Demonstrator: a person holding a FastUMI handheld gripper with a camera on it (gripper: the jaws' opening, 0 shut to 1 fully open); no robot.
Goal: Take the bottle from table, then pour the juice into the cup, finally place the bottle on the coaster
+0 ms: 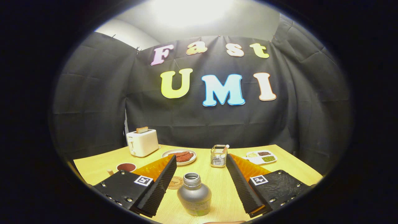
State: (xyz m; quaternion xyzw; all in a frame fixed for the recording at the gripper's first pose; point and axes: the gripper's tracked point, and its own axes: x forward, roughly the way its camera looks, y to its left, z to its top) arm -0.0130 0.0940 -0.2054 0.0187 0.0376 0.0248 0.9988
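The pale wooden bench (279, 168) carries a cream toaster (142, 142) holding a toast slice. The gripper (201, 169) is spread wide, touching nothing; between its fingers stands the uncapped grey metal bottle (194, 196), the round cork coaster (176, 182) just beside it. Beyond stands a clear glass cup (218, 156).

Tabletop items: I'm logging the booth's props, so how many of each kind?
Bottle: 1
Coaster: 1
Glass cup: 1
Toaster: 1
Plate: 1
Divided tray: 1
Bowl: 1
Total: 7
The open gripper straddles the bottle.
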